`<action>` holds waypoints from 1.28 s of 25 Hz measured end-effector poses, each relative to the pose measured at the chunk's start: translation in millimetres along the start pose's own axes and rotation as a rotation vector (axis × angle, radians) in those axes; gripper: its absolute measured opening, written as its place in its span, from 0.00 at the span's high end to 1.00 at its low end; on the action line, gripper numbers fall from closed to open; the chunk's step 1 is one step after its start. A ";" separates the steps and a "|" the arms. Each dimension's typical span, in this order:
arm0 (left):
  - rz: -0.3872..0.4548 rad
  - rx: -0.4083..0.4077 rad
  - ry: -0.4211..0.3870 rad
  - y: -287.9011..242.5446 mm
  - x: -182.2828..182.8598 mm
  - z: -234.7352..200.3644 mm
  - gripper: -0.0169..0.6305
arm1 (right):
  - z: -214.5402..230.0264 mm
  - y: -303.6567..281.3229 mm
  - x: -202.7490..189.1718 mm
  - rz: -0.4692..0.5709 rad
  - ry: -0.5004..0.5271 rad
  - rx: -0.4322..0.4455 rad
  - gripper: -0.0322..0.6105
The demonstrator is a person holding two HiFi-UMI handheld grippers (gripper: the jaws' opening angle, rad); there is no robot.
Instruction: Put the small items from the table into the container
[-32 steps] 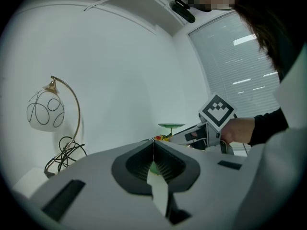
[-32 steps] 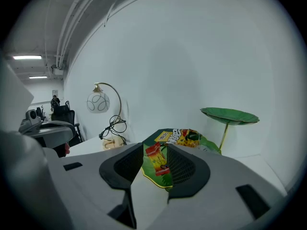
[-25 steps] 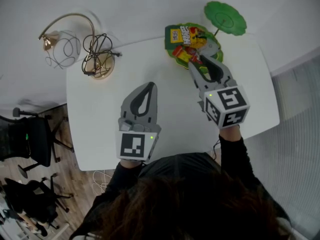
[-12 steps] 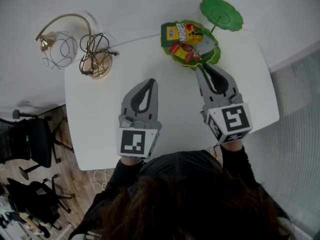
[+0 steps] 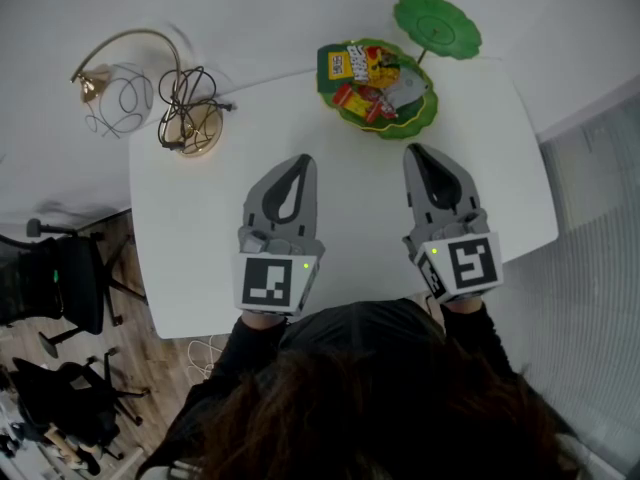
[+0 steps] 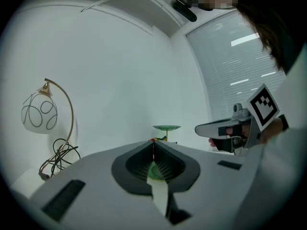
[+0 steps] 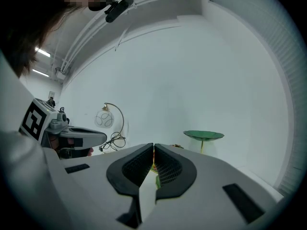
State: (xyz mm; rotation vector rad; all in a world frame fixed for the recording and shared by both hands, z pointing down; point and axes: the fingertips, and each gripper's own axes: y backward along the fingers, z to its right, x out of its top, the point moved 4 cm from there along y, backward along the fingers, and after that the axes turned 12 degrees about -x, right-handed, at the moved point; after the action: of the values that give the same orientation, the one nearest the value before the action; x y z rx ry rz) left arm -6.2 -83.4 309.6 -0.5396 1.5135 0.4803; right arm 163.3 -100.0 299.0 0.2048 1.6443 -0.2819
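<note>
The white counter (image 5: 190, 258) shows only bare surface between the person and the far edge, so the gathering looks finished or close to it (no loose small item shows on it in the head view).

The left gripper (image 5: 298, 160) lies level over the near-left part of the counter. Its jaws are pressed together with nothing between them, which reads as a parked pose rather than a reach. The right gripper (image 5: 415, 151) sits beside it on the right, pointing toward the container but well apart from it. Its jaws are also pressed together and empty, with nothing in hand to drop off.

The lamp (image 5: 120, 93) stands at the far-left corner with its cable (image 5: 190, 103) bunched at the base, well away from the working side.

The container (image 5: 418, 126), a green leaf-shaped dish, rests near the far edge, right of the middle and within easy reach of the right gripper. A green leaf disc (image 5: 436, 26) on a thin stem rises just behind it.

Inside the dish lie the small items (image 5: 368, 78), a loose heap of wrapped packets in yellow, red and grey that overlap one another and stay within the rim.
</note>
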 end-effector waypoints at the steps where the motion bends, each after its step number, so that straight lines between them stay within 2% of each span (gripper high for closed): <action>1: 0.001 0.000 -0.001 -0.7 0.4 1.1 0.97 | 1.6 2.0 -1.5 -0.001 0.001 -0.004 0.90; 32: -0.004 0.003 -0.021 -20.0 5.8 23.5 0.97 | 24.9 13.2 -5.0 0.001 0.017 -0.003 0.91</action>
State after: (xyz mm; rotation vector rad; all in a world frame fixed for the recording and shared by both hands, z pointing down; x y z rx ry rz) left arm 24.7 -85.2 304.2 -0.5339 1.4921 0.4793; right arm 191.3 -94.8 301.2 0.2061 1.6609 -0.2778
